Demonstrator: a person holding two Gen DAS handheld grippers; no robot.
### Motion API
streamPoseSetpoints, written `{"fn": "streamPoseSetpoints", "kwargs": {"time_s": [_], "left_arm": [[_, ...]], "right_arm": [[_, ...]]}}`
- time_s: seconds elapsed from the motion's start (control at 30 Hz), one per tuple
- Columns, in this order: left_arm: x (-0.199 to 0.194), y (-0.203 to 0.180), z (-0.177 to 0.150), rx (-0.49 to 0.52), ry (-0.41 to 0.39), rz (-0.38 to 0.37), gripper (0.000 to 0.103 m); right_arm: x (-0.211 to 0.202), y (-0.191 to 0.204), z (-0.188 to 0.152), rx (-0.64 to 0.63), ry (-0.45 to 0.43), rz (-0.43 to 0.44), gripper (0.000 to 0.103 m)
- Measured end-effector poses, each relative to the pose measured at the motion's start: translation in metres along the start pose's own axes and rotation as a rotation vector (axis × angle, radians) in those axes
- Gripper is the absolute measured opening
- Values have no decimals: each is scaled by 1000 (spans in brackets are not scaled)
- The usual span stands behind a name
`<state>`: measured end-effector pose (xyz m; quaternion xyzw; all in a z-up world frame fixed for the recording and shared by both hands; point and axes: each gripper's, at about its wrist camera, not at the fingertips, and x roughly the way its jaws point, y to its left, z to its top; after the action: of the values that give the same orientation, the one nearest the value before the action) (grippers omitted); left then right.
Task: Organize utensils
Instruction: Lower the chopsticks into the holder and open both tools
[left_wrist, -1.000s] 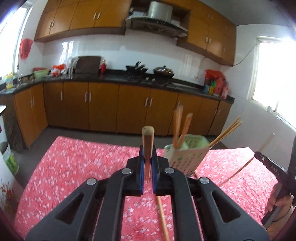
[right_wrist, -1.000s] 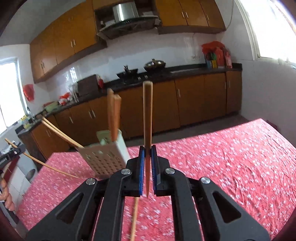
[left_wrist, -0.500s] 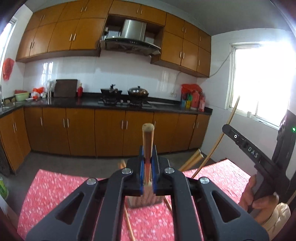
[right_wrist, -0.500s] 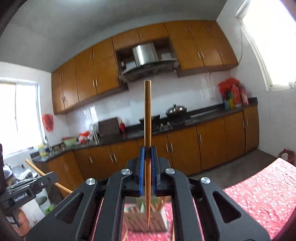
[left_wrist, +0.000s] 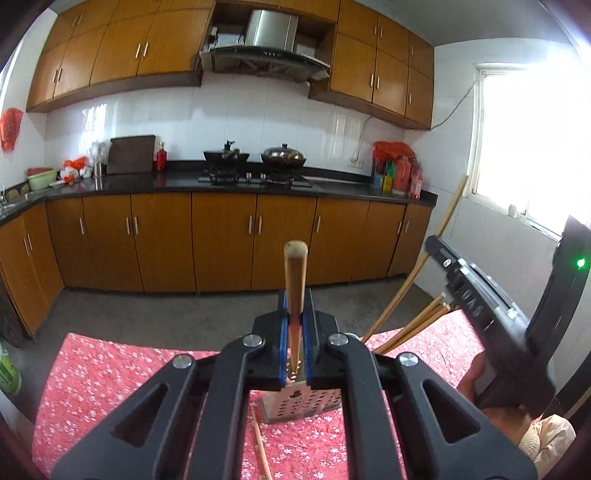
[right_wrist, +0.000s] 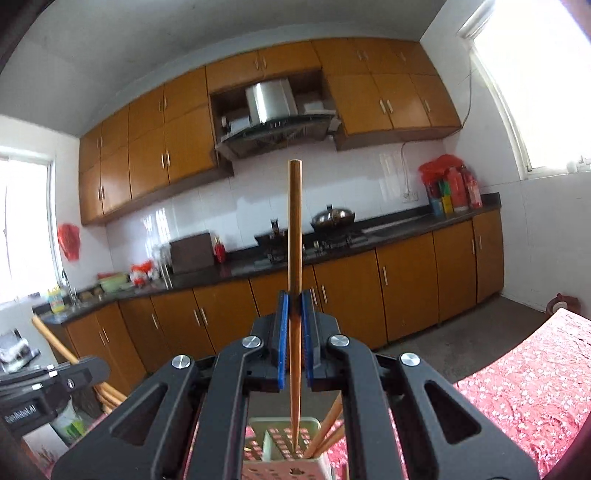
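My left gripper (left_wrist: 295, 306) is shut on a wooden chopstick (left_wrist: 295, 266) that stands upright between the blue pads. Under it sits the perforated utensil holder (left_wrist: 306, 402), with several chopsticks (left_wrist: 417, 321) leaning out to the right. My right gripper (right_wrist: 294, 306) is shut on another chopstick (right_wrist: 294, 221), whose thin tip hangs just over the holder's (right_wrist: 273, 458) open top beside the chopsticks (right_wrist: 328, 432) inside. In each view the other gripper shows at the edge, the right gripper (left_wrist: 461, 288) and the left gripper (right_wrist: 48, 384), each with its chopstick.
A red floral tablecloth (left_wrist: 110, 376) covers the table, and a loose chopstick (left_wrist: 260, 443) lies on it near the holder. A hand (left_wrist: 491, 387) grips the right tool. Beyond the table are brown cabinets and a dark counter (left_wrist: 258, 184) with pans.
Both grippers have risen and come together over the holder. It stood off to the side a second ago and now lies under the jaws. Both chopsticks stay clamped.
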<state>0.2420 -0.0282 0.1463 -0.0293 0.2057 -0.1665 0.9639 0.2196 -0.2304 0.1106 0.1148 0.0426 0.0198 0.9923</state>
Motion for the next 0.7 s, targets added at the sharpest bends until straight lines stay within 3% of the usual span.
{"fn": "streamPoseSetpoints", "kwargs": {"time_s": [0.17,0.2,0.23,0.3,0.6,0.7], "left_arm": [[14,6,-9,-24,32,0,8],[13,7,-10,-28,29,3,8],[11,7,-11,-31,26,3,9],[7,8,-10,-38,16,8,10],[-46,21,-20,-68,-56,71,17],[-60,30,-41,-75,-49,105,21]], "right_arm": [[-2,2,-12,-20,57,14,9],[-5,0,-11,-18,63,14,14],[-6,-2,-9,-12,65,14,26],[-14,-7,-5,8,60,16,35],[-63,-32,1,-2,75,-24,38],[-70,-48,-20,-26,158,-74,39]]}}
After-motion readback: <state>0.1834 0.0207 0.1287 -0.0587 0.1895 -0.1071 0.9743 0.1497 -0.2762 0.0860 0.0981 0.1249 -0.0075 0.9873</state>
